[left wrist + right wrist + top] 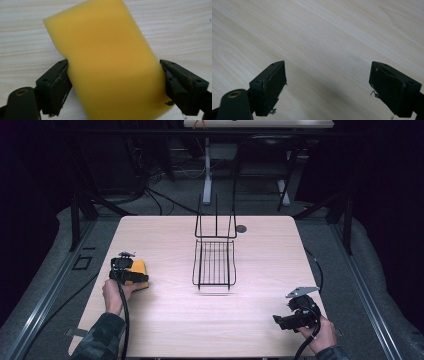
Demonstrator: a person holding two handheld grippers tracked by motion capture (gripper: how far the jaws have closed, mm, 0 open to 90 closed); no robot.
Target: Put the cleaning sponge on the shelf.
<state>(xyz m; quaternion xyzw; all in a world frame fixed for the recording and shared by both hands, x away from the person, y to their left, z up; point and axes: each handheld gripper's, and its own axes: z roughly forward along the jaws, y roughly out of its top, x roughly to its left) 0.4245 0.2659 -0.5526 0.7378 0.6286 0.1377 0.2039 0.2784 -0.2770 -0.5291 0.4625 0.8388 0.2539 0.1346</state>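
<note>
camouflage sleeves (102, 332); black grippers, trailing black cables (125, 320).

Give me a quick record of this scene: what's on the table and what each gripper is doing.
surface: pale wooden table
held item: yellow sponge, lying on the table at its left side
left gripper: jaws pressed on both sides of the sponge
right gripper: nothing between its jaws, above bare wood at the table's right
centre: black wire rack, untouched

yellow sponge (110, 62) flat on table, near its left edge
</note>
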